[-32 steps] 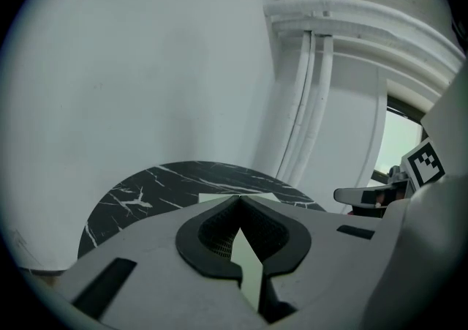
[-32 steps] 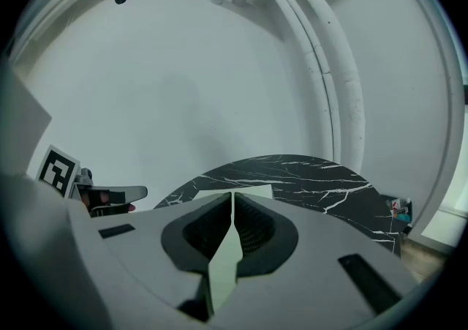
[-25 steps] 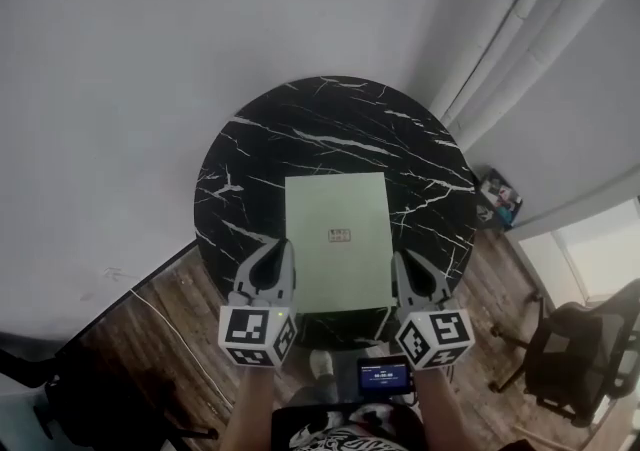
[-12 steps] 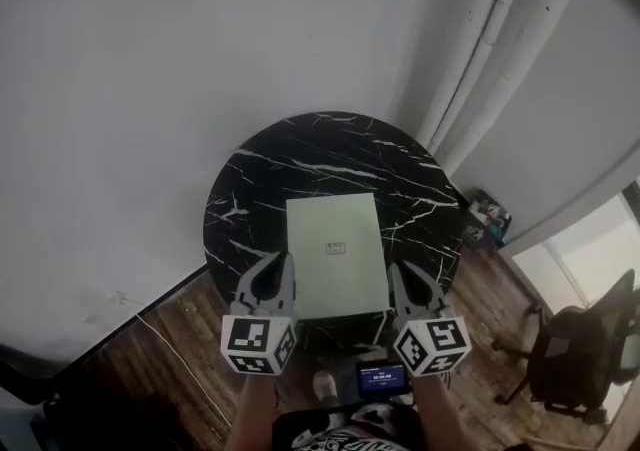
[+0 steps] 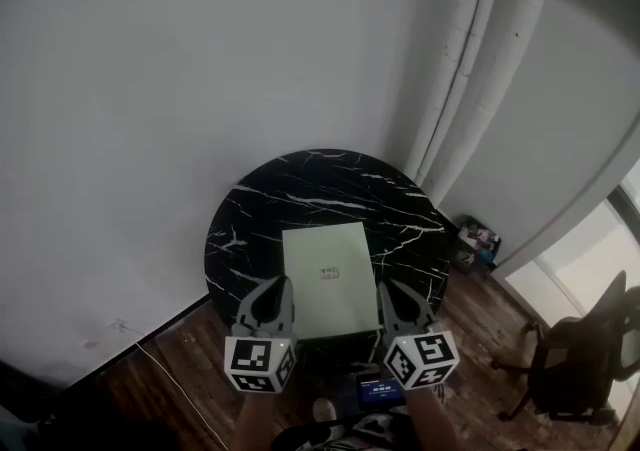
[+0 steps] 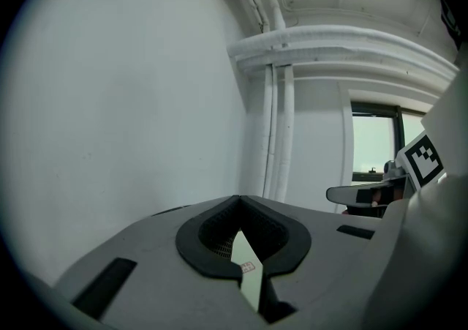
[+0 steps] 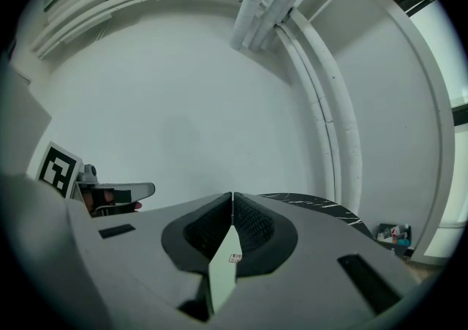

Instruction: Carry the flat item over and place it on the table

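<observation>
A flat pale green item (image 5: 328,279) with a small label in its middle hangs level over the near half of a round black marble table (image 5: 330,184). My left gripper (image 5: 274,291) is shut on the item's near left edge. On its near right edge my right gripper (image 5: 392,297) is shut as well. In the left gripper view the item (image 6: 248,281) shows edge-on, pinched between the dark pads of the left gripper (image 6: 238,198). The right gripper view has it (image 7: 221,274) the same way, clamped in the right gripper (image 7: 232,195).
A white wall stands behind the table, with white pipes (image 5: 475,89) running up at the right. Small clutter (image 5: 478,239) lies on the wood floor by the pipes. An office chair (image 5: 580,364) stands at the far right. A small screen (image 5: 380,391) sits below my hands.
Both grippers have risen together with the green item still clamped between them. The table now looks smaller and sits lower in the head view, with more wall showing.
</observation>
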Action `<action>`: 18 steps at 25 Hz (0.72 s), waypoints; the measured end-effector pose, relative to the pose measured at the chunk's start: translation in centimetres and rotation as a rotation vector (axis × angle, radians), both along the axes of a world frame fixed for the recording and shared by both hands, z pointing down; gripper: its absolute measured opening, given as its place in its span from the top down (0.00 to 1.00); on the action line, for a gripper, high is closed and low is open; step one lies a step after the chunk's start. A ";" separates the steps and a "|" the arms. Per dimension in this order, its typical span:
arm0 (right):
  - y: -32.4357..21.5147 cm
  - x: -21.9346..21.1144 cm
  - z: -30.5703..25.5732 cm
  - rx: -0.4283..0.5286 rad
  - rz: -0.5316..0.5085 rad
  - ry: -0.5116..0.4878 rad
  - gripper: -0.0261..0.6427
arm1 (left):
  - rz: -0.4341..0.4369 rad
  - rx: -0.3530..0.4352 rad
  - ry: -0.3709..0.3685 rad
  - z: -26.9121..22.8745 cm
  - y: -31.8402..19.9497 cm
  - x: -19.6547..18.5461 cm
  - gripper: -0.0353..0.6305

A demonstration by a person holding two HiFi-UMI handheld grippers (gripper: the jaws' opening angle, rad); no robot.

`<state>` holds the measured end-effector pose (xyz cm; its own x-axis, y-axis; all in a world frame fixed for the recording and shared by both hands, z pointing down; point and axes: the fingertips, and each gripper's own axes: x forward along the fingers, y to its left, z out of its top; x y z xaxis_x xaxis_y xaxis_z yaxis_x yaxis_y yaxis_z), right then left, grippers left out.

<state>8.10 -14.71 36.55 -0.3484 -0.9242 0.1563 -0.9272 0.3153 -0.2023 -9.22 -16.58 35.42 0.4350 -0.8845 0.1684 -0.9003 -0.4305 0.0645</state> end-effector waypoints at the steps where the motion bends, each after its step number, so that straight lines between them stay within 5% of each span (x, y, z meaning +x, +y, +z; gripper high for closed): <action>1: 0.1 0.0 -0.2 0.003 -0.001 0.002 0.93 | 0.002 0.005 0.000 -0.2 0.1 0.1 0.93; 12: 0.7 0.3 -0.1 -0.002 -0.012 0.012 0.93 | -0.019 0.007 0.002 -0.5 0.8 -0.1 0.93; 18: 0.6 0.9 0.3 -0.010 -0.012 0.011 0.93 | -0.045 -0.006 0.070 -0.1 0.9 -0.8 0.93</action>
